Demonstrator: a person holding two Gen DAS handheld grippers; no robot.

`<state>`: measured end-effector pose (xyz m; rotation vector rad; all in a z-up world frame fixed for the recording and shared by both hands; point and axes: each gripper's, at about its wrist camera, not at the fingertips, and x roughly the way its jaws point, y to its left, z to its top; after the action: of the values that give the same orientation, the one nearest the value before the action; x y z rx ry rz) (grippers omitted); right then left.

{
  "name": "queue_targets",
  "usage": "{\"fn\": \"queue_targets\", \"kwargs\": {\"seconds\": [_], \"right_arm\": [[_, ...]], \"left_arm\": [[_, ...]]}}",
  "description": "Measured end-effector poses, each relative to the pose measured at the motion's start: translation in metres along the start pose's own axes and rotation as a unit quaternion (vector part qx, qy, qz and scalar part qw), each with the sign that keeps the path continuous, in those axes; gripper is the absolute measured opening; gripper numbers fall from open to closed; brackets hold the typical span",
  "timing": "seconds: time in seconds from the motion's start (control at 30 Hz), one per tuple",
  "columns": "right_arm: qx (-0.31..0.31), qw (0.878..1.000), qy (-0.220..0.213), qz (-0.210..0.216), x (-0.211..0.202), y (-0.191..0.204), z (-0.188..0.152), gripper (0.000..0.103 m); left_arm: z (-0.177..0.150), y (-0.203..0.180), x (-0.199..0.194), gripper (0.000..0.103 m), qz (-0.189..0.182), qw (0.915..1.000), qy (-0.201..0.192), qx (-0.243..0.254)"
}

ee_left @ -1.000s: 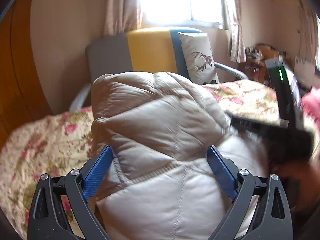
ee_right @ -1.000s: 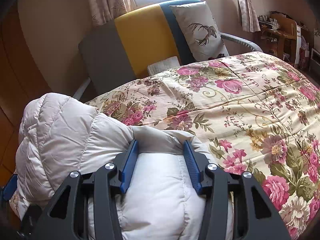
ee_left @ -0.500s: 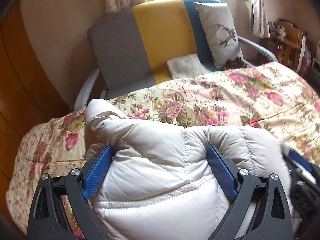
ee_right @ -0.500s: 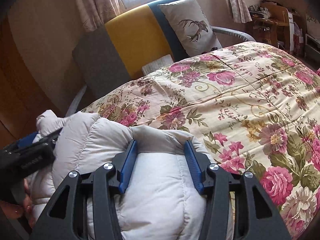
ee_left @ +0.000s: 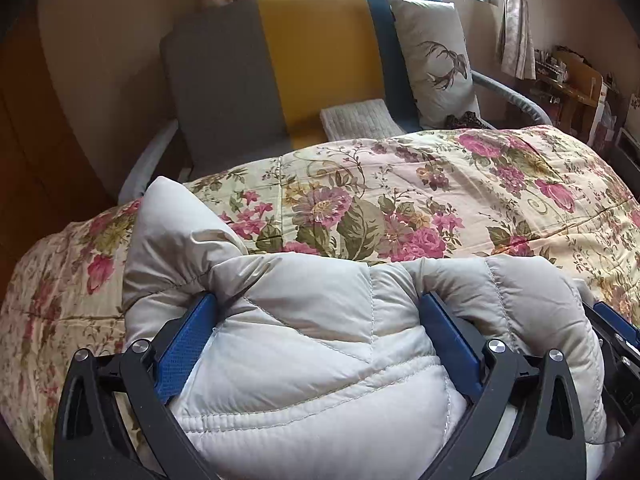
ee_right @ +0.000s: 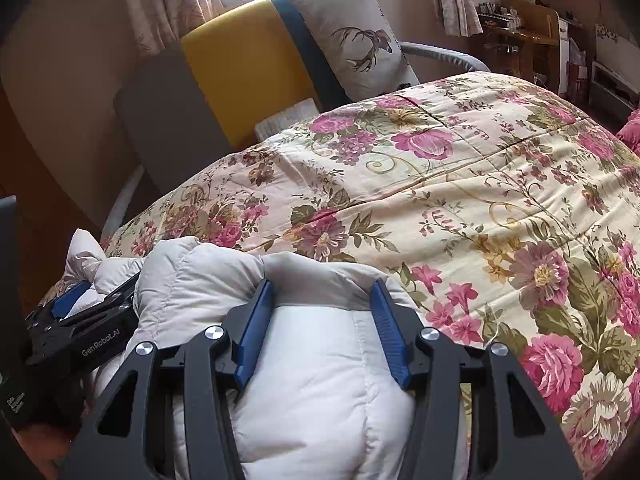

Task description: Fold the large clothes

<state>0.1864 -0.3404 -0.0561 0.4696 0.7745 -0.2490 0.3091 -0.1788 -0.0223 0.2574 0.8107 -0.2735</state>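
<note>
A puffy cream down jacket [ee_left: 320,360] lies bunched on the near edge of the bed. In the left wrist view my left gripper [ee_left: 318,300] holds a thick fold of it, the blue pads [ee_left: 188,340] set wide and pressed into the padding. In the right wrist view my right gripper [ee_right: 322,285] is shut on another bulge of the jacket [ee_right: 320,380], which swells out around its pads. The two grippers sit close side by side: the left gripper [ee_right: 80,320] shows at the left edge of the right view, the right gripper [ee_left: 616,328] at the right edge of the left view.
A floral quilt [ee_left: 440,200] covers the bed beyond the jacket. Behind it stands a grey, yellow and blue armchair [ee_left: 312,60] with a deer-print pillow [ee_left: 432,52] and a folded white cloth [ee_left: 360,120]. Wooden shelves [ee_right: 520,20] stand far right, a wooden wardrobe [ee_left: 32,140] left.
My left gripper has carried its fold of the jacket down and over toward the right gripper, so the jacket now sits lower on the bed. The right gripper has hardly moved.
</note>
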Motion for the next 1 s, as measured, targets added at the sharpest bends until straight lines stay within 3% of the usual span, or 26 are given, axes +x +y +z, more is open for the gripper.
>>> {"fn": "queue_targets", "kwargs": {"seconds": [0.27, 0.3, 0.37, 0.47, 0.57, 0.7, 0.87, 1.0], "right_arm": [[0.016, 0.999, -0.013, 0.031, -0.008, -0.009, -0.001, 0.058], [0.020, 0.999, -0.018, 0.041, -0.012, -0.010, 0.000, 0.062], [0.026, 0.996, -0.024, 0.079, -0.026, -0.015, 0.002, 0.086], [0.002, 0.995, -0.046, 0.084, -0.062, -0.013, 0.001, 0.093], [-0.044, 0.995, -0.053, 0.078, -0.090, -0.005, -0.010, 0.098], [-0.078, 0.996, -0.025, 0.035, -0.083, -0.007, -0.034, 0.098], [-0.008, 0.999, 0.014, 0.047, -0.063, -0.038, -0.062, 0.098], [0.021, 0.996, 0.025, 0.078, -0.072, -0.044, -0.062, 0.100]], "left_arm": [[-0.052, 0.022, -0.101, 0.099, -0.064, 0.9970, -0.042, -0.014], [-0.061, 0.024, -0.109, 0.099, -0.065, 0.9968, -0.044, -0.016], [-0.086, 0.032, -0.127, 0.099, -0.067, 0.9963, -0.048, -0.022], [-0.118, 0.041, -0.142, 0.099, -0.066, 0.9954, -0.059, -0.036], [-0.135, 0.043, -0.144, 0.099, -0.074, 0.9943, -0.063, -0.045], [-0.136, 0.042, -0.127, 0.100, -0.097, 0.9929, -0.039, -0.058], [-0.140, 0.043, -0.108, 0.100, -0.130, 0.9908, -0.014, -0.038], [-0.143, 0.067, -0.113, 0.100, -0.180, 0.9783, 0.005, -0.103]]}}
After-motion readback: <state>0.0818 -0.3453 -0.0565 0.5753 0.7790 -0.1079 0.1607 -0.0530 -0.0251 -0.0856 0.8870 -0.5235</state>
